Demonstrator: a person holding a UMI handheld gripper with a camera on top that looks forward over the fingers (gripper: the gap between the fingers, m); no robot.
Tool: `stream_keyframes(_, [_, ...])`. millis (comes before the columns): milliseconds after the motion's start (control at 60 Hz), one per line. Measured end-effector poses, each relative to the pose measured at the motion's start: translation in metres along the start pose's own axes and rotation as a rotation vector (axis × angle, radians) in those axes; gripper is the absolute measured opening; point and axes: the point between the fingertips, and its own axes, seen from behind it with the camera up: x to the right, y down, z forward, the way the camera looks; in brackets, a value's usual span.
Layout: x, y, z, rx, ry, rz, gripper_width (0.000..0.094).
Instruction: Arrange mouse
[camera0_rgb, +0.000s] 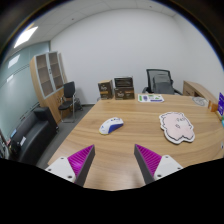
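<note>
A white and blue mouse (112, 125) lies on the wooden table (120, 150), beyond my fingers and a little left of the midline. To its right lies a white and pink mouse mat (177, 127) with a cartoon shape. My gripper (112, 160) is open and empty; its two purple-padded fingers (78, 158) stand wide apart above the bare table, well short of the mouse.
A black office chair (160, 81) stands behind the far side of the table. A low shelf (117, 88) and a wooden cabinet (50, 73) stand against the walls. A black sofa (30, 135) is at the left. Small items (152, 97) lie at the far table end.
</note>
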Motion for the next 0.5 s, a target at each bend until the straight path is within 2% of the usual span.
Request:
stream_keyframes(200, [-0.036,0.003,0.096,-0.041,0.049,0.009,0.0824])
stream_keyframes(500, [-0.017,-0.012,0.205,-0.075,0.205,0.010,0.0818])
